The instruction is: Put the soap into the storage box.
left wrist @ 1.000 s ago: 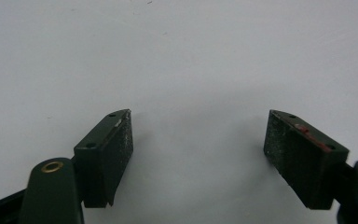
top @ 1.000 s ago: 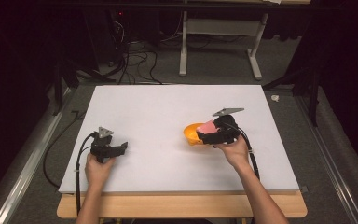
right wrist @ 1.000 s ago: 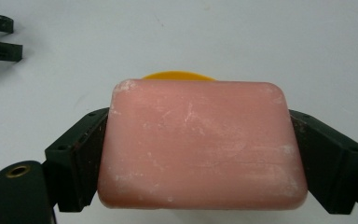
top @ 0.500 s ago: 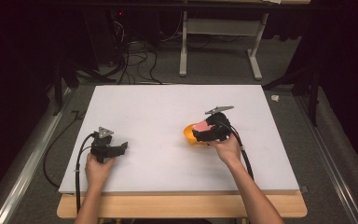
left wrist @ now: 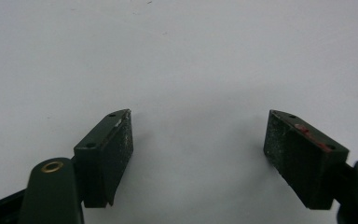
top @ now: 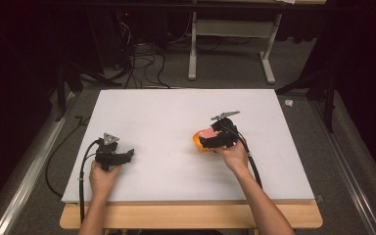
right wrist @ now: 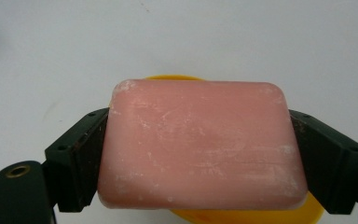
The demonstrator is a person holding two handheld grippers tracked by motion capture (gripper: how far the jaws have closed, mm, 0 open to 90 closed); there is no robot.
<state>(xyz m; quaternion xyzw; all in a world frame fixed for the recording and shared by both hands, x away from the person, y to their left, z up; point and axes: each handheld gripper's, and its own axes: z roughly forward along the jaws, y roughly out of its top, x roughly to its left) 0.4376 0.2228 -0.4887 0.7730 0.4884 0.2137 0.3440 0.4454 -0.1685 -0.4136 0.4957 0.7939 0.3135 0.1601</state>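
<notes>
A pink bar of soap (right wrist: 200, 144) sits between the jaws of my right gripper (right wrist: 200, 154), which is shut on it. Under the soap lies a yellow dish (right wrist: 242, 215), its rim showing above and below the bar. In the high view the right gripper (top: 209, 140) hovers right of the table's middle, with the pink soap (top: 207, 132) and the yellow dish (top: 198, 142) at its tip. My left gripper (top: 129, 154) rests at the front left of the white table (top: 166, 112). Its jaws stand wide open in the left gripper view (left wrist: 198, 140), with bare table between them.
The white table top ends at a wooden strip (top: 176, 215) along the front. Beyond the far edge stand a white frame's legs (top: 230, 54) and a tangle of cables (top: 132, 54) on the floor. Black cables (top: 83, 171) trail from both grippers.
My right gripper has shifted a little to the left with the soap, staying over the yellow dish. The left gripper has not moved.
</notes>
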